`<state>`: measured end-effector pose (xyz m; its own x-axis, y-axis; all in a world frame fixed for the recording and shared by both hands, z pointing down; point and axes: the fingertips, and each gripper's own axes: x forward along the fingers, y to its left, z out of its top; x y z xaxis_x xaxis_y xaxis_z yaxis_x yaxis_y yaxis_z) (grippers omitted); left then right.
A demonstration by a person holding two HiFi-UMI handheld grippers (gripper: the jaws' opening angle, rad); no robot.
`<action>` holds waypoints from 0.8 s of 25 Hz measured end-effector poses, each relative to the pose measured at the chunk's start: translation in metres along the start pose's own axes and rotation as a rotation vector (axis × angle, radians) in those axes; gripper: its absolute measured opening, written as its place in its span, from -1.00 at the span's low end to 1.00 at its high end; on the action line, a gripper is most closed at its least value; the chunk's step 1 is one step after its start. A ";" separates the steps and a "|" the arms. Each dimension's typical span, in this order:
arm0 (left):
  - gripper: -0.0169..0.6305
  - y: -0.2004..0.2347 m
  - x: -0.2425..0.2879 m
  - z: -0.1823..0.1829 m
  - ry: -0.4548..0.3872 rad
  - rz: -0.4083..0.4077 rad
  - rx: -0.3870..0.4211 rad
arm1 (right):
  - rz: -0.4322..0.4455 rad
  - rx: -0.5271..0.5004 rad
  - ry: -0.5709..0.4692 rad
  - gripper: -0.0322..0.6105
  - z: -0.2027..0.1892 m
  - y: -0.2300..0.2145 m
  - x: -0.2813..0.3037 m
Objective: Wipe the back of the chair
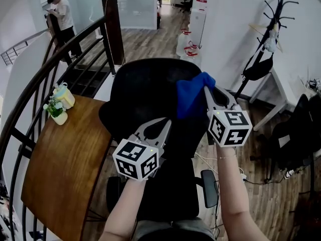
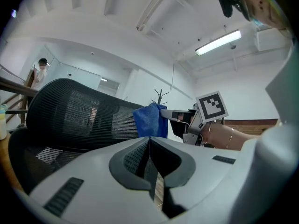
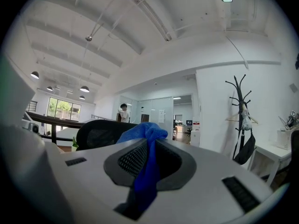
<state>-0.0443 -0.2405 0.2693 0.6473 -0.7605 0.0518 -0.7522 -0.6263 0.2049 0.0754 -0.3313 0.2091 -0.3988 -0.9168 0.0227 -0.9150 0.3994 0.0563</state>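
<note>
Blue cloth point(image 1: 192, 95) pinched in right gripper point(image 1: 205, 90), jaws clamped on it, loose end hanging down between them. Cloth lies against upper right edge of chair back point(image 1: 143, 87). Back is black mesh, just right of wood table point(image 1: 65, 159). Left gripper point(image 1: 167, 124) sits lower, over back's middle, jaws pressed together, nothing between them. Contact with mesh unclear. Small plant point(image 1: 55, 109) and pale pot point(image 1: 64, 96) on table's far end. Coat rack point(image 1: 277, 19) by right wall. Person point(image 1: 61, 16) stands by stairs, far left.
</note>
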 end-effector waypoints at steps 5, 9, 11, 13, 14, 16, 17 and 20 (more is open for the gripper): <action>-0.90 0.005 -0.012 -0.006 0.006 0.022 -0.009 | 0.064 -0.018 -0.027 -0.71 0.003 0.029 -0.017; -0.90 0.019 -0.027 -0.014 0.012 0.064 -0.027 | 0.152 -0.026 -0.031 -0.71 -0.001 0.068 -0.021; -0.90 0.027 -0.037 -0.017 0.013 0.089 -0.034 | 0.201 -0.022 -0.026 -0.71 -0.005 0.088 -0.022; -0.90 0.036 -0.047 -0.021 0.016 0.115 -0.041 | 0.254 -0.017 -0.017 -0.71 -0.011 0.111 -0.021; -0.90 0.041 -0.053 -0.024 0.019 0.129 -0.045 | 0.281 -0.015 -0.011 -0.71 -0.015 0.124 -0.020; -0.90 0.051 -0.066 -0.030 0.024 0.159 -0.059 | 0.342 -0.016 0.008 -0.71 -0.025 0.153 -0.015; -0.90 0.055 -0.072 -0.034 0.028 0.174 -0.067 | 0.374 -0.020 0.020 -0.71 -0.031 0.168 -0.013; -0.90 0.069 -0.089 -0.046 0.046 0.220 -0.088 | 0.470 -0.034 0.056 -0.71 -0.046 0.214 -0.004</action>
<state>-0.1487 -0.2080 0.3242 0.4753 -0.8672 0.1487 -0.8634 -0.4273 0.2682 -0.1160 -0.2423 0.2675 -0.7643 -0.6360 0.1069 -0.6336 0.7714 0.0596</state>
